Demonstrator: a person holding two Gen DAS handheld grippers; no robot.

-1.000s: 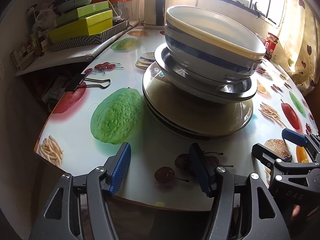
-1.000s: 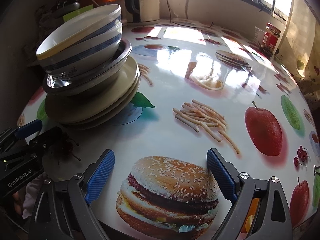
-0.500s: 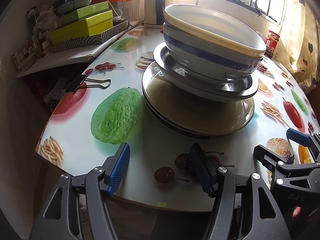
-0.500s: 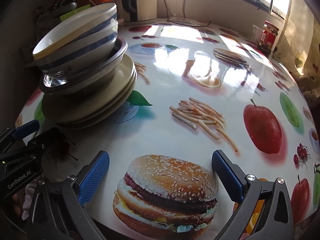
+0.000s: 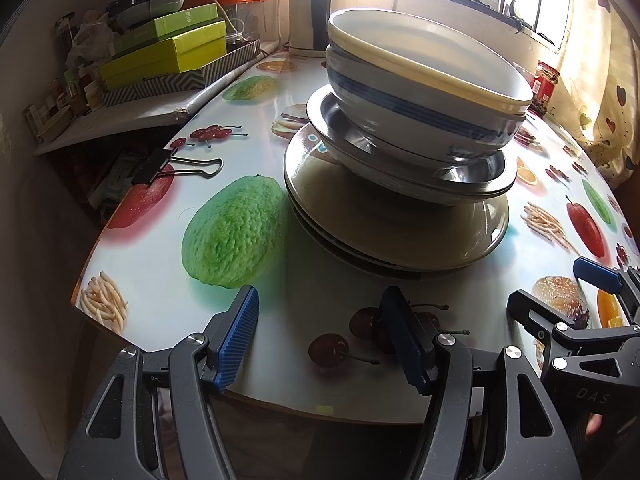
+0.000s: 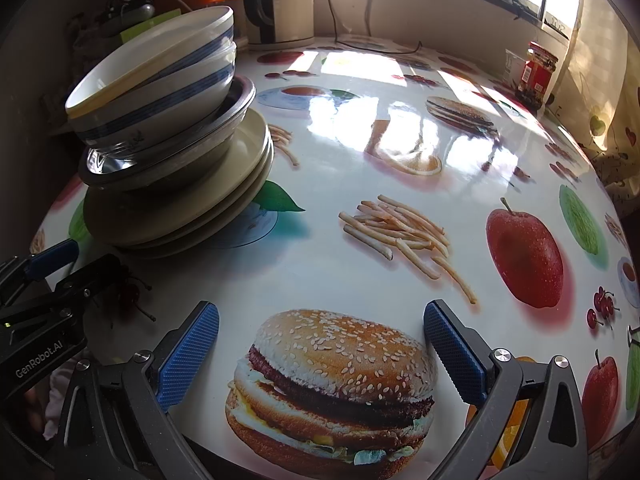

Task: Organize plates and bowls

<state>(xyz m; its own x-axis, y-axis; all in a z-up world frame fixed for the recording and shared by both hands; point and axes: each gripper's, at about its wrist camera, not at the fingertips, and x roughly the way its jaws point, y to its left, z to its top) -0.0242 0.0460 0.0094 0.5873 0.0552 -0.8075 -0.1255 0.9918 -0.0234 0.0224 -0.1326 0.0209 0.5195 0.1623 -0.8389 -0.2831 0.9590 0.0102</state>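
Both tools (image 5: 320, 336) (image 6: 320, 354) angled down, open-jawed, empty, near stacked dishes (image 5: 400, 152).

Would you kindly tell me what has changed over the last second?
The right claw has just been opening wider, with nothing between its pads. The left claw stays open and empty. The stack of bowls and plates has not moved, and nothing was picked up.

The table (image 6: 360, 272) wears a glossy, smooth printed covering that mirrors the window light. In the stack, glazed ceramic bowls (image 5: 420, 92) sit in a shiny metal dish (image 5: 472, 176) over satin beige plates (image 5: 400, 232). Both grippers' pads (image 6: 188, 356) are ribbed blue rubber on matt black plastic.
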